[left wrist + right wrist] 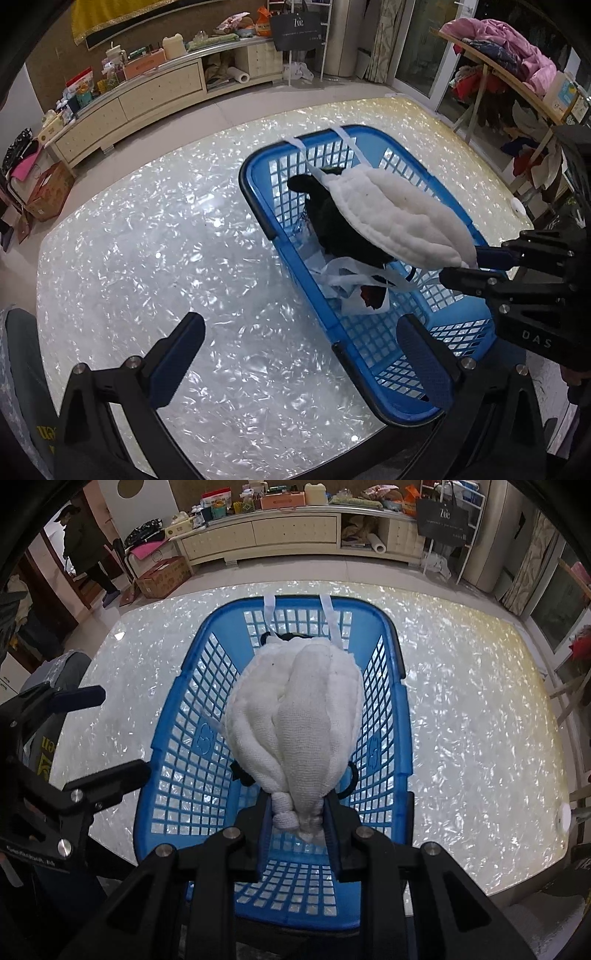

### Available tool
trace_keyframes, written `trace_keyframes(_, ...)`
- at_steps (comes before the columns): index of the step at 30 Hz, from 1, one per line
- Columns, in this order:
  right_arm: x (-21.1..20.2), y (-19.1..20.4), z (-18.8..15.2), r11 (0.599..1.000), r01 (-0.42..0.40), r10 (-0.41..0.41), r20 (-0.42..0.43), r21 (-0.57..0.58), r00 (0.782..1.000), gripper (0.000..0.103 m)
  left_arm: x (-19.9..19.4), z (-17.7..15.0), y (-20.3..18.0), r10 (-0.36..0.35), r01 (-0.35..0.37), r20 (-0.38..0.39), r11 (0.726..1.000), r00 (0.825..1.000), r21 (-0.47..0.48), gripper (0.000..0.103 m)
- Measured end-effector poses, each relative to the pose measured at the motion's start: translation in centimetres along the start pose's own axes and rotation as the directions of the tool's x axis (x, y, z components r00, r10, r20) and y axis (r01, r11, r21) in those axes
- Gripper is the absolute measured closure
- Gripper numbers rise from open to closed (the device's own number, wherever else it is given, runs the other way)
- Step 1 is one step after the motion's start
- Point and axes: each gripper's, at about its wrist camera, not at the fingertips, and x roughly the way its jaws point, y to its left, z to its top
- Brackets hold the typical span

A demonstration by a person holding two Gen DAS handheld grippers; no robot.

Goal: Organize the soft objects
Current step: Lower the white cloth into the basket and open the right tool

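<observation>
table [461, 701]: pearly, glossy | on it: blue basket [184, 775], centre

The white cloth [295, 716] is a soft, loosely woven gauze, quilted in ridges and matt. The basket [258, 184] is blue moulded plastic, smooth and slightly glossy, its walls an open lattice. The tabletop [147, 240] is polished and mirror-glossy, with a pearly flaked pattern. The right gripper [297, 834] is matt black plastic with bright metal screw heads.
</observation>
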Motion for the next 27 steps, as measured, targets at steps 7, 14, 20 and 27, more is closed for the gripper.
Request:
trace_keyframes(7, 1.7, 0.3, 0.8, 1.0, 0.013, -0.012, -0.018, 0.007, 1.0, 0.079, 1.7, 0.1, 0.8, -0.009, 0.009, -0.028, 1.0, 1.0, -0.012, 0.0)
trace_keyframes(14, 2.2, 1.0, 1.0, 0.999, 0.041, -0.041, -0.037, -0.018, 0.998, 0.075, 2.9, 0.3, 1.4, -0.024, 0.023, -0.045, 0.999, 0.999, -0.025, 0.0)
trace_keyframes(20, 1.2, 2.2, 0.7, 0.996, 0.073, -0.074, -0.014, -0.041, 0.997, 0.056, 2.8, -0.4, 1.8, -0.033, 0.032, -0.033, 0.999, 0.999, -0.037, 0.0)
trace_keyframes(27, -2.5, 3.2, -2.3, 0.998, 0.063, -0.063, 0.073, 0.009, 0.995, 0.022, 0.7, -2.1, 1.6, -0.053, 0.054, 0.049, 0.998, 0.997, -0.034, 0.0)
